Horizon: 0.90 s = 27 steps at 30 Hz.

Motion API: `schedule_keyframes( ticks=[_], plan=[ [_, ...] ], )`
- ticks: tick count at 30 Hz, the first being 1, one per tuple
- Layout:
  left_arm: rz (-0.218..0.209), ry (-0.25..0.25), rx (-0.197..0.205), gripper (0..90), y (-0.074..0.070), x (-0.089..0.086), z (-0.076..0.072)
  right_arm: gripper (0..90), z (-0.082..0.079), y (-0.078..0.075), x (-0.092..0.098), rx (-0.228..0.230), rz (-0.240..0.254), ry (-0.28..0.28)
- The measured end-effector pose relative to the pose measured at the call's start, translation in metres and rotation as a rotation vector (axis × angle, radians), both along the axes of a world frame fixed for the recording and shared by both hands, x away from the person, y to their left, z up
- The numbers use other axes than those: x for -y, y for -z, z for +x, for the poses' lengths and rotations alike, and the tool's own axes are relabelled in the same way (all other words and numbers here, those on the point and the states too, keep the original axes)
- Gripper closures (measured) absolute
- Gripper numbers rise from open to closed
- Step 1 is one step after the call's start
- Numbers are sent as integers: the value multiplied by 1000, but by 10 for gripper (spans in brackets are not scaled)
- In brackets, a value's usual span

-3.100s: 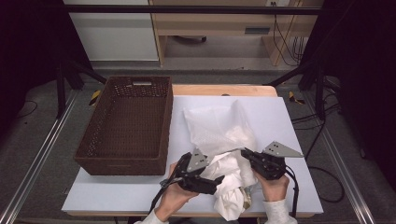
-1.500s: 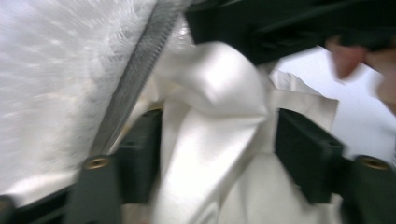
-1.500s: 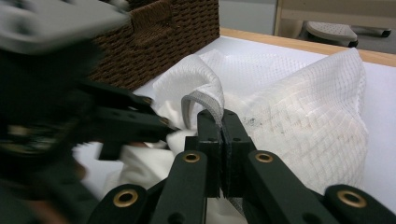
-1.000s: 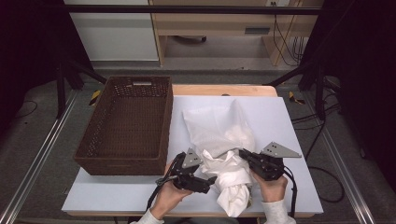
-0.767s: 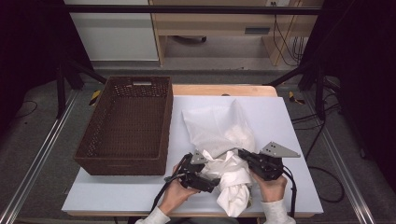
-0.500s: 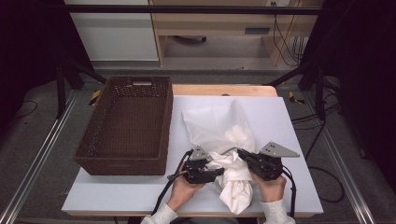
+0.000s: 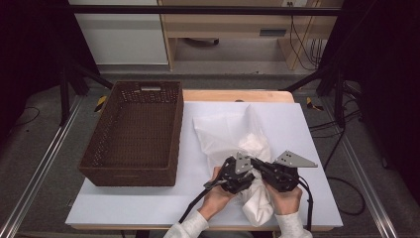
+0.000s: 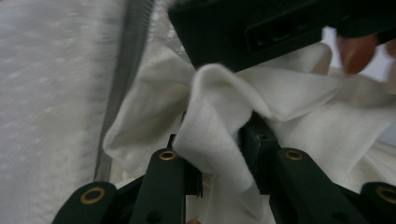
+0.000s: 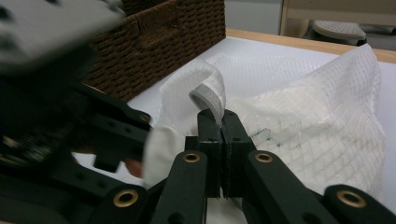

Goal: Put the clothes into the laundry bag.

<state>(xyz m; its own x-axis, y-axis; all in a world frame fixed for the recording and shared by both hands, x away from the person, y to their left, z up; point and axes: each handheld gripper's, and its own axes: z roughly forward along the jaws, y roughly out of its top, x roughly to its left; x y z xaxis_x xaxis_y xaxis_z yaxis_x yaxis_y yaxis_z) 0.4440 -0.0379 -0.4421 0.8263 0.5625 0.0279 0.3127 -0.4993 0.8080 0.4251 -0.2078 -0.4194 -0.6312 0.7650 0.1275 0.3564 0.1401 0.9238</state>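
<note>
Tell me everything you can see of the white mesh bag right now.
The white mesh bag looks like thin netted fabric with a grey zip edge. It lies crumpled on the white table, right of the brown wicker basket, its far part flat, its near end bunched up. A cream cloth spills from that near end. The right gripper is shut on the bag's edge; the left gripper, whose jaws have just been closing, pinches a fold of the cloth.

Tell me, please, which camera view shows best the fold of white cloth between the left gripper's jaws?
The left gripper view: there the fold of white cloth bulges up between the two black jaws, which have just been closing on it. In the high view the grippers cover that spot. The right gripper view shows the left gripper blurred.
</note>
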Motion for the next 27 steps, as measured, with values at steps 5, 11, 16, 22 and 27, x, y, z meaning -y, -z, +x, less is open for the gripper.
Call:
schedule_keyframes(
  ticks=[5,11,16,22,27],
  plan=[
    [62,-27,-10,711,5,3,12,890,-5,-6,1,29,14,0],
    [-32,-30,-58,677,11,-16,17,890,-7,-10,8,25,29,-9],
    [-71,-46,-48,389,7,-37,12,890,-4,-5,5,3,-4,-9],
    [-81,-49,-50,528,8,-48,6,890,-4,-4,0,3,-6,-17],
    [-38,-60,-38,715,11,-28,10,889,-7,-8,-3,19,1,-33]
  ],
)
